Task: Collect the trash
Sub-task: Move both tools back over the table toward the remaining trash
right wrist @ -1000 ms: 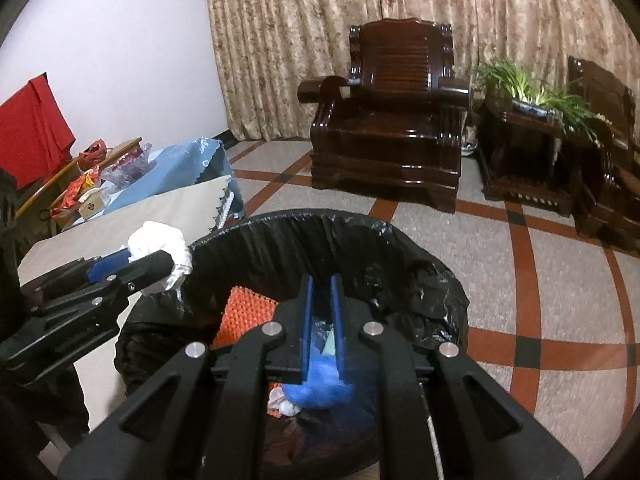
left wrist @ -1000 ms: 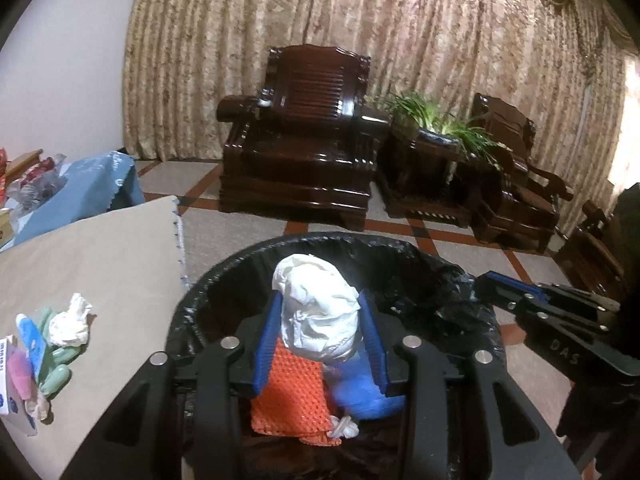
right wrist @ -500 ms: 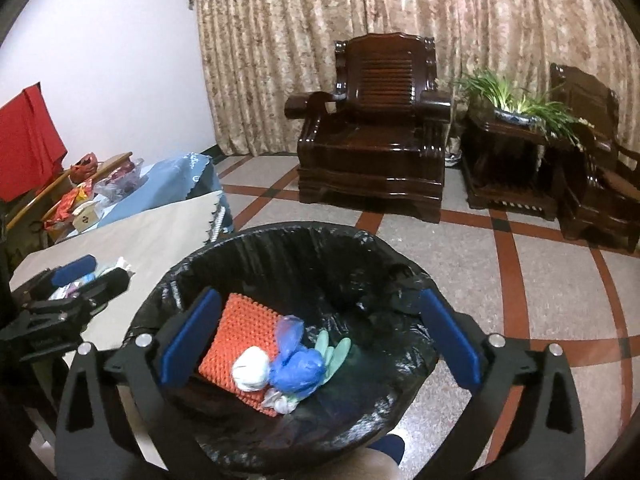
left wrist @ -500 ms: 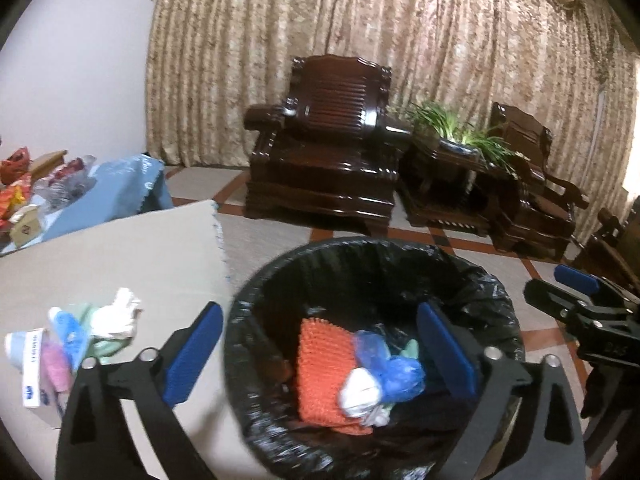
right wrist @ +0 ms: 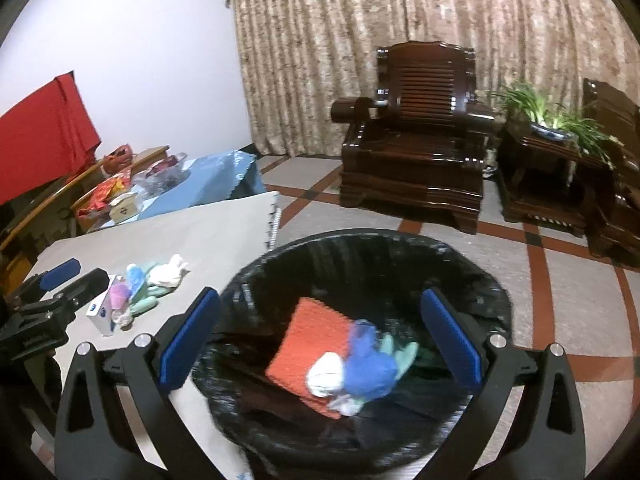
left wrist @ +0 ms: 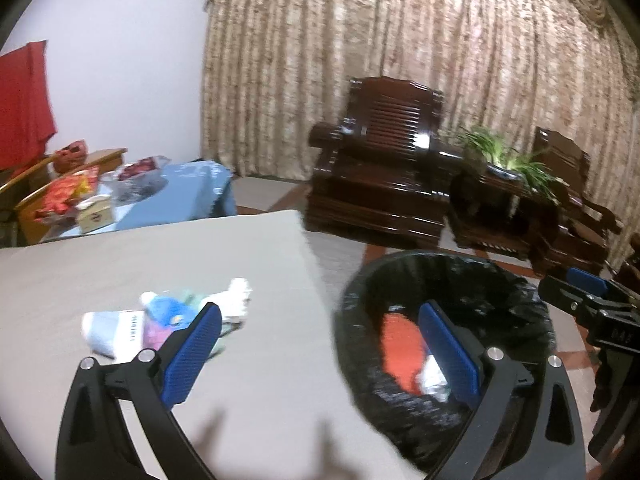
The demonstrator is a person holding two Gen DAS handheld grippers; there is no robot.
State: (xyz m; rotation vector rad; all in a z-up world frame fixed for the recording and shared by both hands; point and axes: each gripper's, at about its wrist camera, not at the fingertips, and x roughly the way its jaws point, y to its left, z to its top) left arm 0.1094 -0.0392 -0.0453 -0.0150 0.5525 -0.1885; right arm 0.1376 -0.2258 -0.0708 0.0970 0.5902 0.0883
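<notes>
1. Across the room, a patterned beige curtain (right wrist: 420,40) covered the back wall; the floor (right wrist: 560,280) was speckled stone w/ red bands crossing it.
2. Furniture count: two dark wood armchairs, the big one (right wrist: 416,136) centre and a second (left wrist: 568,184) at the right edge, w/ one potted plant (right wrist: 556,120) on a dark stand between them.
3. Near left sat a table under a plain grey cloth (left wrist: 160,248). Behind it, a blue-covered surface (right wrist: 216,188) w/ packets and a small box, and one red cloth (right wrist: 40,132) hanging by the white wall.
4. One bin (right wrist: 492,280) w/ a black liner stood just beside the table's right edge.
5. Inside the bin: one orange mesh pad (right wrist: 312,344), one white paper wad (right wrist: 326,374), a blue crumpled item (right wrist: 370,364), a pale green glove-like piece (right wrist: 400,354).
6. Trash on the cloth: one small pile (right wrist: 140,292) – white wad, blue and green bits, a white box. Too blurred to count exactly.
7. Left gripper (left wrist: 320,352): jaws had just been opening, now spread wide, nothing between them, straddling table edge and bin.
8. Right gripper (right wrist: 320,336): jaws also just opened, wide apart and empty, over the bin.
</notes>
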